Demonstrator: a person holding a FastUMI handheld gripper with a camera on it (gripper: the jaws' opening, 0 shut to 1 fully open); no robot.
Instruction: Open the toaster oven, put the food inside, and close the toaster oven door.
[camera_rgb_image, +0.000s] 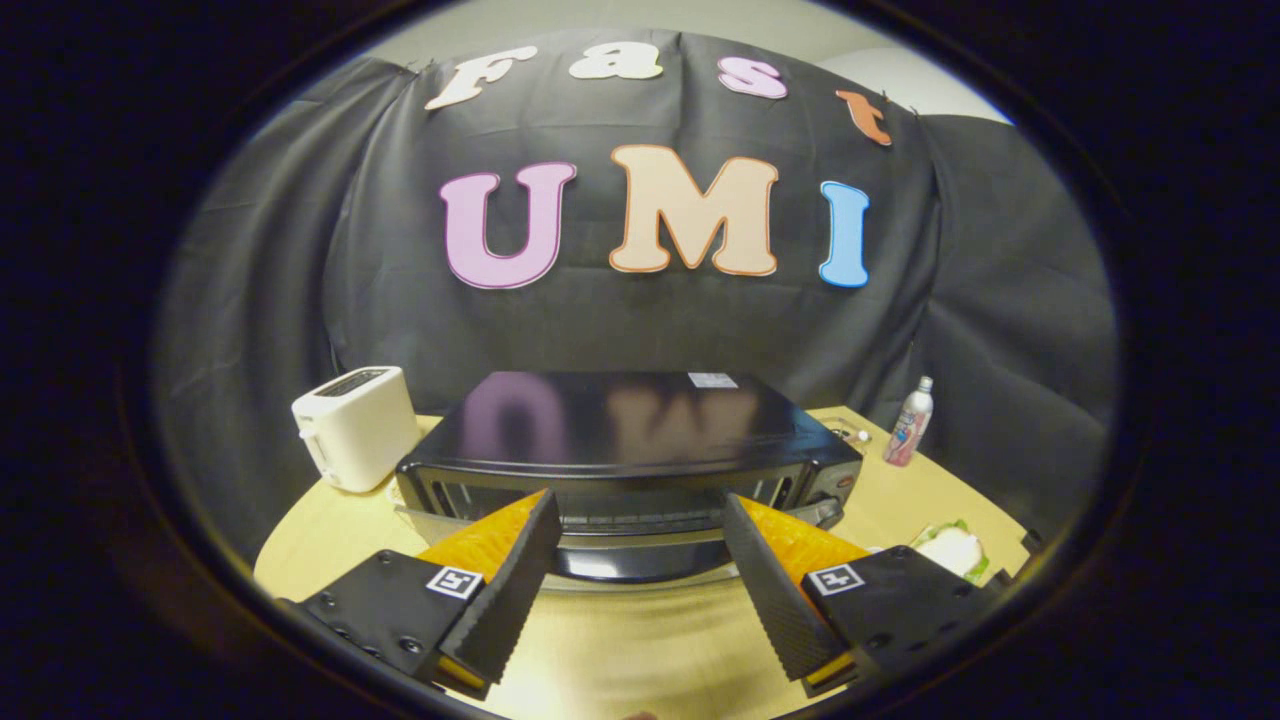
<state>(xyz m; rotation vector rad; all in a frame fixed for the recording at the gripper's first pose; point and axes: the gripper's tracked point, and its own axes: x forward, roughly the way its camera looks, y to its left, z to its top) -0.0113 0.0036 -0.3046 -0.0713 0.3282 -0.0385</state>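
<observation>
A black toaster oven (620, 415) stands on the round wooden table (640, 640), just ahead of my fingers. Its door (640, 560) hangs folded down towards me, and the wire rack inside shows above it. My gripper (640, 497) is open, one fingertip at each side of the oven's front opening, with nothing held between the fingers. The food (950, 548), a pale piece on a green and white wrapper, lies on the table to the right of the right finger.
A white pop-up toaster (355, 425) stands left of the oven. A small bottle (910, 422) stands at the back right, near the table's edge. Bare tabletop lies below and between the fingers.
</observation>
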